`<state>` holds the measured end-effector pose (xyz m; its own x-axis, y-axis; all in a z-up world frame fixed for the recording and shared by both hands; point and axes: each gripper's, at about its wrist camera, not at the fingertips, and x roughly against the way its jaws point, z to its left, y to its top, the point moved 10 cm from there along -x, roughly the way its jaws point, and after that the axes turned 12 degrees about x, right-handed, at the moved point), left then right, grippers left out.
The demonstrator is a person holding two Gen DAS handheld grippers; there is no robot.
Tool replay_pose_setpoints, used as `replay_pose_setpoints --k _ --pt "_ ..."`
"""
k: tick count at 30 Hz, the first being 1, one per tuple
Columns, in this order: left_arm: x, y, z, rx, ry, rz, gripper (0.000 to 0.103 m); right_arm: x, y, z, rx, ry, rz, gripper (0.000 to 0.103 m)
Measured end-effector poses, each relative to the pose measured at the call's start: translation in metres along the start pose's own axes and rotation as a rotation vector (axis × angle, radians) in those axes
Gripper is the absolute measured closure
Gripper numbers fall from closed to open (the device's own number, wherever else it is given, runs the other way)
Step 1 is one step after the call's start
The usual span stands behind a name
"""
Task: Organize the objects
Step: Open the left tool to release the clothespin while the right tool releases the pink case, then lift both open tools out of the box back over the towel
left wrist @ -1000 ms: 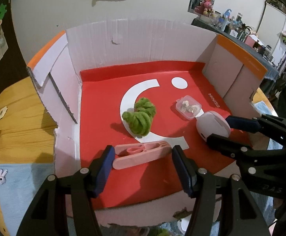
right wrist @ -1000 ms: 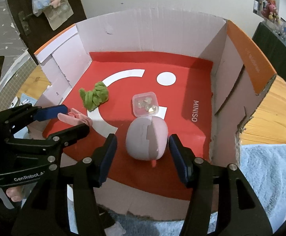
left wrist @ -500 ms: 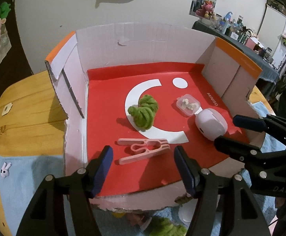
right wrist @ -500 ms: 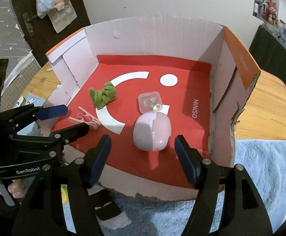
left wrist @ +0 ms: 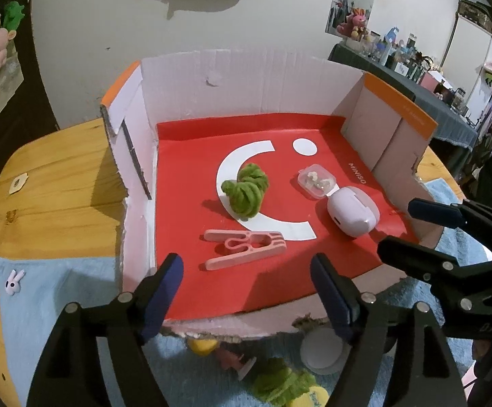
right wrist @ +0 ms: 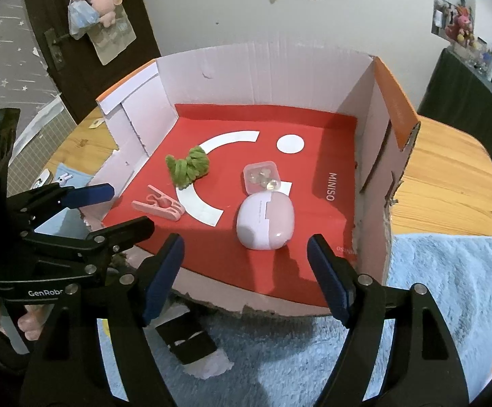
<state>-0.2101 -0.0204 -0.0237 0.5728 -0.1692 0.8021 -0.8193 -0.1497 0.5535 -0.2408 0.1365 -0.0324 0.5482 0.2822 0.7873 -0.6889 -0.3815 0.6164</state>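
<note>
A cardboard box with a red floor [left wrist: 191, 291] [right wrist: 313, 129] holds a pink clothes clip [left wrist: 244, 248] [right wrist: 159, 204], a green fuzzy coil [left wrist: 246, 194] [right wrist: 188, 167], a small clear case of beads [left wrist: 316, 181] [right wrist: 262, 177] and a lilac rounded case [left wrist: 353, 210] [right wrist: 265, 221]. My left gripper [left wrist: 247, 293] is open and empty, above the box's near edge, short of the clip. My right gripper [right wrist: 246, 273] is open and empty, above the near edge, short of the lilac case. Each gripper shows in the other's view.
The box stands on a wooden table [left wrist: 53, 176] with a light blue towel [right wrist: 449, 298] in front. Loose items lie on the towel below the box edge: a yellow piece [left wrist: 202, 345], a green fuzzy bundle [left wrist: 281, 385], a white disc [left wrist: 322, 352], a black-and-white item [right wrist: 188, 341].
Both grippers have drawn back out of the box toward me, staying open. The clip and the lilac case, earlier between the fingers, now lie free on the red floor.
</note>
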Motion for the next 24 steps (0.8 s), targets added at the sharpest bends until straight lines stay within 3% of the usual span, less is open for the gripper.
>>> replay_pose_setpoints --k 7,11,20,24 --pt "0.006 -0.004 0.001 -0.003 0.002 -0.011 0.017 0.007 -0.002 0.005 0.002 0.000 -0.014 0.025" --pt "0.010 -0.006 0.002 0.001 0.000 -0.016 0.016 0.011 -0.003 0.007 0.006 -0.006 -0.024 0.019" --pt "0.020 -0.011 0.003 0.014 -0.009 -0.027 0.013 0.024 -0.008 0.013 0.007 -0.007 -0.043 0.018" --pt "0.024 -0.014 0.002 0.009 -0.003 -0.035 0.012 0.027 -0.011 0.017 0.016 -0.004 -0.047 0.011"
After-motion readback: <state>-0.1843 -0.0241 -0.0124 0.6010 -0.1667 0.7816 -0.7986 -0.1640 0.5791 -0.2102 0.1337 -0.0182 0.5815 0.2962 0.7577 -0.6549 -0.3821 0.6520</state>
